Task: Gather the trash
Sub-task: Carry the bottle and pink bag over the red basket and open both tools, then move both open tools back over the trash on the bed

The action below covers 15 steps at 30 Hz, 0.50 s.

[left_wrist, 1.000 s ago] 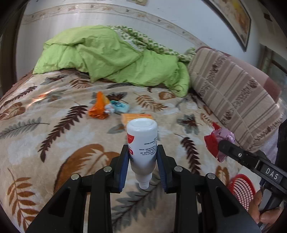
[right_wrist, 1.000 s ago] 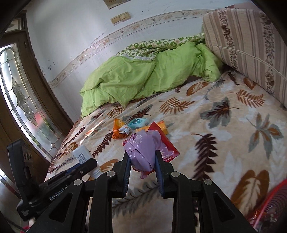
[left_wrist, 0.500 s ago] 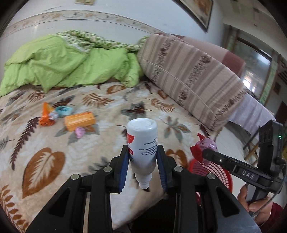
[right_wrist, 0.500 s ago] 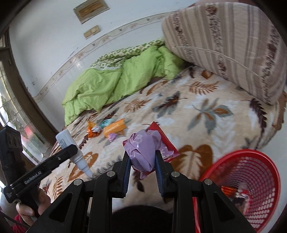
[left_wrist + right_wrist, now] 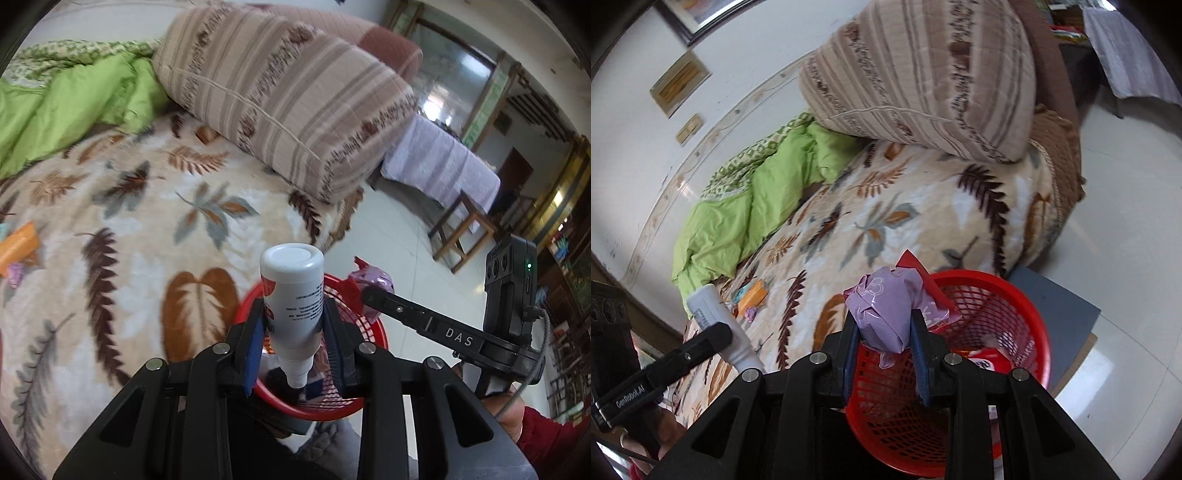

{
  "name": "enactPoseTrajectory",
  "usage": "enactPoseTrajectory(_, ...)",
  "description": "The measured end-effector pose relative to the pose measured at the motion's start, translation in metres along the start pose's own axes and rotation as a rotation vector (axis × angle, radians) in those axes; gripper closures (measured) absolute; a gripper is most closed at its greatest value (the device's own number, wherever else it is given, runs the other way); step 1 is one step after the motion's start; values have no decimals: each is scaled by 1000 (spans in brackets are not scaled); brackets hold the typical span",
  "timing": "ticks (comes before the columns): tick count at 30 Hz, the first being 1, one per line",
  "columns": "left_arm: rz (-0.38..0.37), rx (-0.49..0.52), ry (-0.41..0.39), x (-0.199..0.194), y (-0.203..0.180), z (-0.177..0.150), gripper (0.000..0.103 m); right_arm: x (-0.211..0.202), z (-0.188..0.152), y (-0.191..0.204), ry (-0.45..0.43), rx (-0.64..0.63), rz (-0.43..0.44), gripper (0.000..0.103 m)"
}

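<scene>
- White plastic fills the left wrist view: the left tongs (image 5: 293,343) are clamped on a white bottle (image 5: 293,295), nozzle pointing back toward the camera, held above the red basket (image 5: 373,332) that stands on the floor just beside the bed (image 5: 147,206); the right tongs (image 5: 369,291) reach in from the right over the basket, a pink bag (image 5: 373,278) at their tip; an orange packet (image 5: 18,247) lies on the bed at the left edge; a striped cushion (image 5: 280,99) and a green quilt (image 5: 62,107) sit further back.
- Lilac plastic sits mid-frame in the right wrist view: the right tongs (image 5: 884,345), whose jaws have just been opening a little, are closed on the pink bag (image 5: 882,314), a red wrapper (image 5: 923,277) behind it, above the red basket (image 5: 1027,325); some trash already lies inside; the left tongs (image 5: 713,338) hold the white bottle (image 5: 716,317) at lower left, over the bed (image 5: 923,221).
</scene>
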State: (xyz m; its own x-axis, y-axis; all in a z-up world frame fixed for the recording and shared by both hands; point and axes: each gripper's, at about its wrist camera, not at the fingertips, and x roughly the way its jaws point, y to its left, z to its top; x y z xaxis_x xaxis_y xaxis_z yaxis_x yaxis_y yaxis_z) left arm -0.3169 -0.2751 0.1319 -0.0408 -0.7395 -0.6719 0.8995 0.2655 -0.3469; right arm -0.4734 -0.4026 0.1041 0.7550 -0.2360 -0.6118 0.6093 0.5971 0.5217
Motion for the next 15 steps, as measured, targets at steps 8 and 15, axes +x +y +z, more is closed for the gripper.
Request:
enactPoseTrajectory(8, 1, 8, 41, 20, -7, 2, 43, -3, 1, -28, 11, 76, -40, 54)
enactPoseTrajectory(15, 98, -45, -35, -15, 30, 2, 43, 4, 7, -4, 8, 14, -2, 54)
